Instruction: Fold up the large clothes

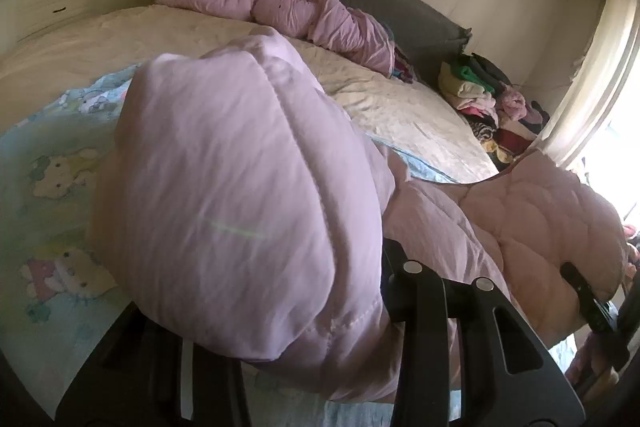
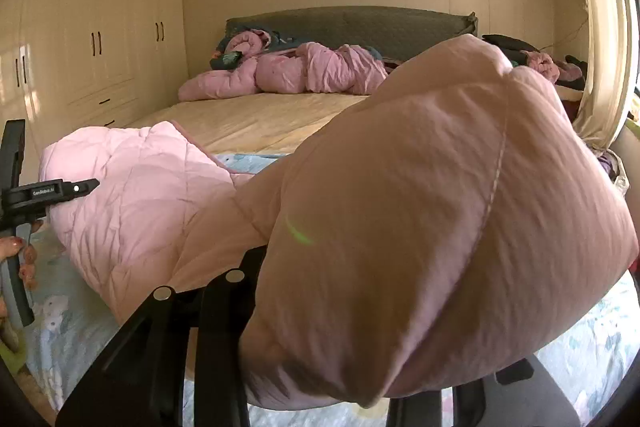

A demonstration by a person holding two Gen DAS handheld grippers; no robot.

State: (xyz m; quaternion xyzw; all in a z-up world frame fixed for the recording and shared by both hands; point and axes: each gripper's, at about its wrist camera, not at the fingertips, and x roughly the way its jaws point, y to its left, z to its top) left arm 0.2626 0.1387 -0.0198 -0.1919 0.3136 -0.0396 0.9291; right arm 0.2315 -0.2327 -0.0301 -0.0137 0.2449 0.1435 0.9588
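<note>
A pale pink quilted jacket (image 1: 240, 167) hangs lifted over the foot of the bed, stretched between both grippers. In the left wrist view a thick bunch of it fills the jaws of my left gripper (image 1: 288, 307), which is shut on it; the fingertips are buried in cloth. The right wrist view shows another bulging fold of the jacket (image 2: 420, 187) pinched in my right gripper (image 2: 360, 327), also shut on it. Each gripper shows in the other's view: the right gripper (image 1: 576, 279) at the far right, the left gripper (image 2: 86, 185) at the far left with a hand (image 2: 24, 259) on its handle.
Below lies a light blue cartoon-print sheet (image 1: 52, 167) on a cream mattress (image 2: 260, 119). A rolled pink duvet (image 2: 312, 75) rests against the grey headboard (image 2: 360, 23). A pile of mixed clothes (image 1: 488, 95) sits at the bed's right by the curtain (image 1: 600, 67). Cream wardrobes (image 2: 92, 39) line the left wall.
</note>
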